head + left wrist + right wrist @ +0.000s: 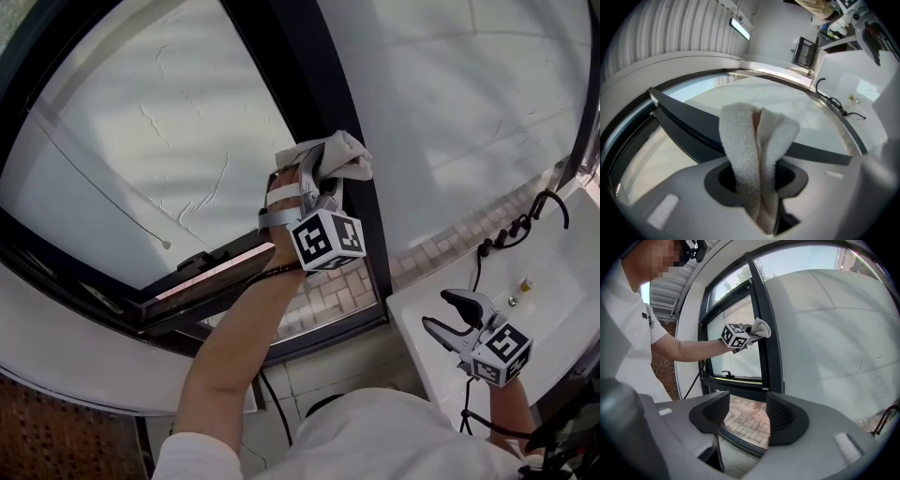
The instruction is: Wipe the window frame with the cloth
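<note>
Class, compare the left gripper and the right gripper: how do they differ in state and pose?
The left gripper is shut on the cloth; the right gripper is open, nothing between its jaws. The left gripper is raised to the dark window frame; the right gripper hangs low, away from it. Both are the same two-jaw design.

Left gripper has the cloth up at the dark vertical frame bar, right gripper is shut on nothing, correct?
Wrong about the right gripper: the right gripper view shows its jaws apart, nothing between them. The left gripper does have the cloth up at the dark vertical frame bar.
</note>
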Demonstrator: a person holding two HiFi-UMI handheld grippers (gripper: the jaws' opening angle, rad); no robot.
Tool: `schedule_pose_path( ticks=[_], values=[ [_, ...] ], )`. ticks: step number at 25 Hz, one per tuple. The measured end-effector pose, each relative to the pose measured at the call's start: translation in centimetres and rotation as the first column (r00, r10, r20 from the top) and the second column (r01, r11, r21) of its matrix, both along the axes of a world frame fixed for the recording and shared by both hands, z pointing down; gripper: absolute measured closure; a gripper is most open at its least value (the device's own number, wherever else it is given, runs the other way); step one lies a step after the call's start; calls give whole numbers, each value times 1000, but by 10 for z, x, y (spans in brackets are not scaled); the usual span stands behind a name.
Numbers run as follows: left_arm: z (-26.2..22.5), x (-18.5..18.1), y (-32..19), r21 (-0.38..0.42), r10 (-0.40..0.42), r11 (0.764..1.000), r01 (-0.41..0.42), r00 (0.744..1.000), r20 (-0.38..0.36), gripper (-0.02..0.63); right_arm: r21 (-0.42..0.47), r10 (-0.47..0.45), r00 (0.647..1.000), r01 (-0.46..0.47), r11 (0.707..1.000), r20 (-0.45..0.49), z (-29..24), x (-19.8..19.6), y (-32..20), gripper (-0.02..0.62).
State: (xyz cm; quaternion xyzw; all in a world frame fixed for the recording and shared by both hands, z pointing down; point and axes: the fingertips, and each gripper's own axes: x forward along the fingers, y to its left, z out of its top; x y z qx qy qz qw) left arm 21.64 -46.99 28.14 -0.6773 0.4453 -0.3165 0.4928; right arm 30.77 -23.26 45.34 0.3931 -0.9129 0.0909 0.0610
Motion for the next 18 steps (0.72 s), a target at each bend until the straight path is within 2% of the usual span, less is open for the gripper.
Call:
schedule_pose_path(
  ticks=[10,14,18],
  values=[
    [98,1,4,-100,-4,995,9,998,56,468,-28,9,1000,-9,1000,-2,7,9,-4,348],
    [143,1,6,-159,-3,987,11,999,47,468,-45,13,1000,-13,999,-3,13,10,-5,348],
    [185,1,8,-181,-10,983,18,999,44,468,-57,21,1000,-21,998,-7,15,14,-5,348]
  ],
)
